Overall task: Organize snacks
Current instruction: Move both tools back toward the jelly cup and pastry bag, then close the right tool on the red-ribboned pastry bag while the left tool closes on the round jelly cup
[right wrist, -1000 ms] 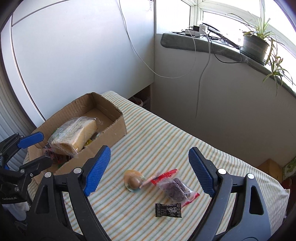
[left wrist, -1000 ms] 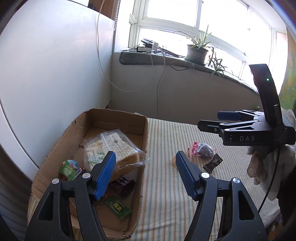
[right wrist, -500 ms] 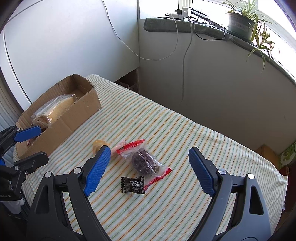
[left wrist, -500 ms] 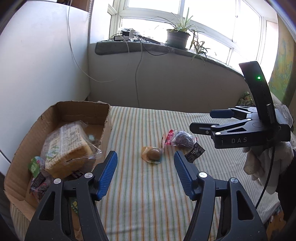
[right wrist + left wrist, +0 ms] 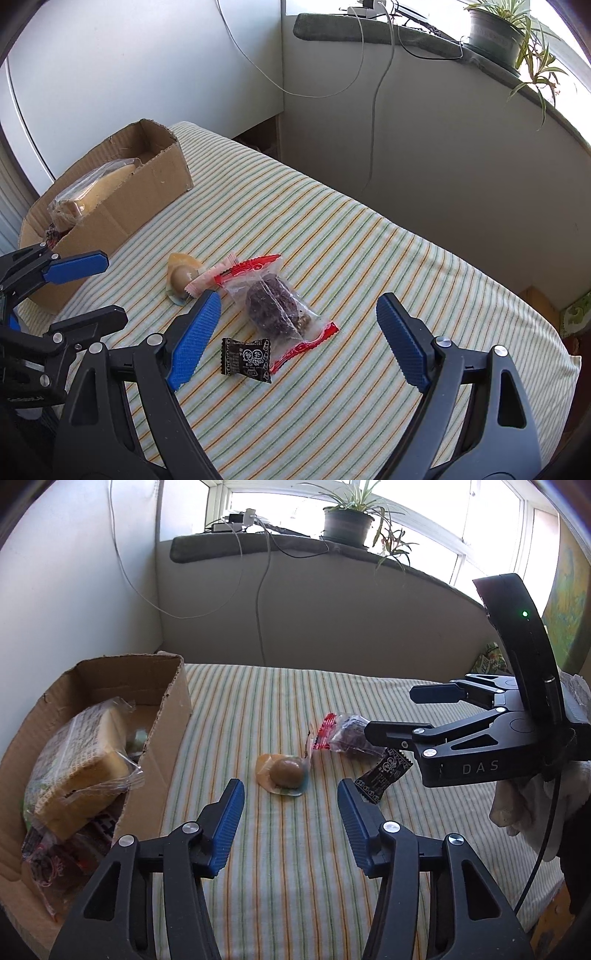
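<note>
Three snacks lie on the striped cloth: a round brown snack in clear wrap (image 5: 284, 773) (image 5: 181, 277), a red-edged clear bag of dark pieces (image 5: 347, 733) (image 5: 275, 302), and a small black sachet (image 5: 384, 775) (image 5: 245, 356). My left gripper (image 5: 291, 806) (image 5: 85, 290) is open and empty, just short of the round snack. My right gripper (image 5: 295, 332) (image 5: 399, 712) is open and empty, above the red bag and black sachet. A cardboard box (image 5: 168, 716) (image 5: 122, 218) at the left holds a wrapped sponge cake (image 5: 77, 760) (image 5: 92, 184) and several small packets.
The table covered by the striped cloth (image 5: 295, 867) (image 5: 369, 258) stands in a corner of white and grey walls. A window sill (image 5: 295, 542) behind carries a potted plant (image 5: 347, 528) and cables. The table's right edge drops off near my right hand.
My left gripper swung right, from over the box to facing the round snack. My right gripper moved closer over the red bag and black sachet. Both stayed open.
</note>
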Available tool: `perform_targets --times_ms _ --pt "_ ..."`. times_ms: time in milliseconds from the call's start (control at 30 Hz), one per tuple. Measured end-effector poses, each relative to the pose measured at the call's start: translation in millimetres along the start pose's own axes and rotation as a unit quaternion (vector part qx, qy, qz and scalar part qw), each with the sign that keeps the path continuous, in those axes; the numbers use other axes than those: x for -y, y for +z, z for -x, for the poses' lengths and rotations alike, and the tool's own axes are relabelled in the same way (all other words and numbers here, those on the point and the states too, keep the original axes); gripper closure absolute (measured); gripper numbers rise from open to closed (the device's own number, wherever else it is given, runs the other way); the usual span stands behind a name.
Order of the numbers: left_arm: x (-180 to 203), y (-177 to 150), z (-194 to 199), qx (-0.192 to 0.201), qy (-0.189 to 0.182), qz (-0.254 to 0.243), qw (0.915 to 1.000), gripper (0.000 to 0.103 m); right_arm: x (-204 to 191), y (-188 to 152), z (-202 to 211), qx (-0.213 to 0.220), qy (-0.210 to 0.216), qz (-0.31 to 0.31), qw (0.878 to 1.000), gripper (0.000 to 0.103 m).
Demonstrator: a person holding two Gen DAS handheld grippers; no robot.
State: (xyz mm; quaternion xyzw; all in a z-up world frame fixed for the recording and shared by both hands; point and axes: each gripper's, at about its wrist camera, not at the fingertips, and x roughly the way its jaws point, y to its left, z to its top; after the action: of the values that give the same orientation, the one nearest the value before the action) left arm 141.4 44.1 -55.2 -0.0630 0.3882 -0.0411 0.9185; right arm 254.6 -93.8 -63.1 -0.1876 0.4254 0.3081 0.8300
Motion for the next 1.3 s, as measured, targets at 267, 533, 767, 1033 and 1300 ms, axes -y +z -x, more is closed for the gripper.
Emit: perform_targets --times_ms 267,533,767,1033,1300 --pt "-2.0 4.5 -26.6 -0.022 0.001 0.002 0.9998 0.058 -4.9 4.1 -23.9 -0.030 -0.001 0.030 0.999 0.018" --pt "-2.4 8.4 -52.2 -0.044 0.002 -0.003 0.9990 0.058 -4.6 7.8 -41.9 -0.046 0.001 0.031 0.998 0.023" --pt "0.8 9.0 -58.7 -0.049 0.000 -0.012 0.9987 0.063 0.9 4.9 -51.7 -0.058 0.004 0.019 0.998 0.050" --pt "4.2 7.6 -59.6 -0.050 -0.005 -0.035 0.9981 0.065 10.7 3.6 -49.7 -0.059 -0.003 0.008 0.998 0.063" --pt "9.1 2.7 -50.8 -0.044 -0.029 -0.038 0.9979 0.059 18.7 3.3 -51.0 -0.057 -0.004 0.003 0.998 0.063"
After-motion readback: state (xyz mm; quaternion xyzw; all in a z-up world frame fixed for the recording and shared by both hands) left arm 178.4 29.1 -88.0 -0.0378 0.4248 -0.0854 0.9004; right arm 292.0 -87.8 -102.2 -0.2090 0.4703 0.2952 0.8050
